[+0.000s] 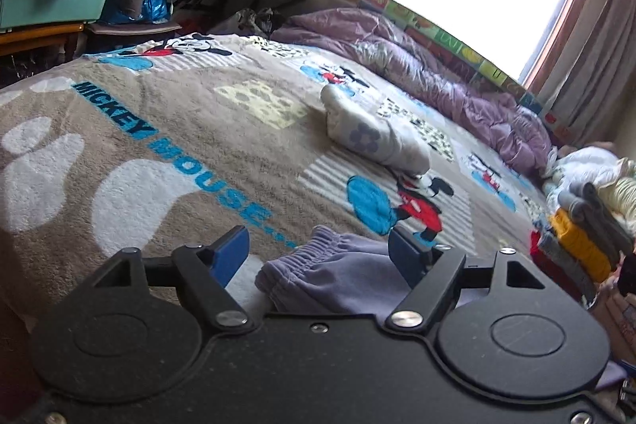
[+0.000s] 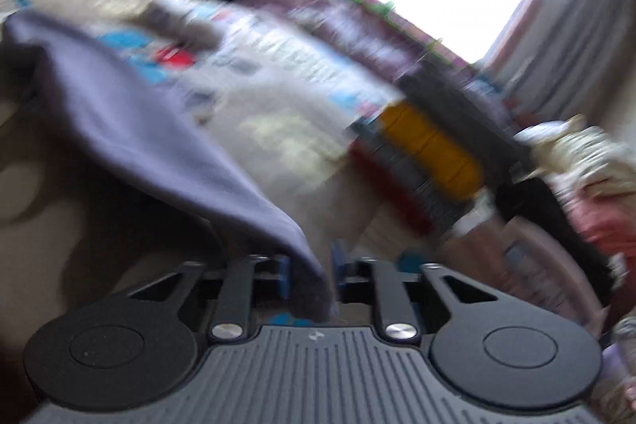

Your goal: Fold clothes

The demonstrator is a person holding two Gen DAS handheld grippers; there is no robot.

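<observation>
On the bed, a Mickey Mouse blanket (image 1: 167,146) covers the mattress, and a lavender garment with an elastic waistband (image 1: 330,277) lies bunched at the near edge. The left gripper (image 1: 318,257) stands wide, its blue pads on either side of that waistband; the right-hand pad sits against the cloth, the left-hand pad is clear of it, so nothing is pinched. In the right wrist view, heavily blurred, the same lavender cloth (image 2: 159,138) hangs as a long sheet running down into the right gripper (image 2: 310,273), whose jaws stand at a narrow gap with the cloth's corner between them; whether the pads press on it I cannot tell through the blur. Further up the bed lies a white rolled item with a purple flower print (image 1: 373,138). A purple quilt (image 1: 437,74) runs along the window side. A stack of folded clothes (image 1: 576,241), mustard yellow, grey and red, sits at the bed's right edge.
</observation>
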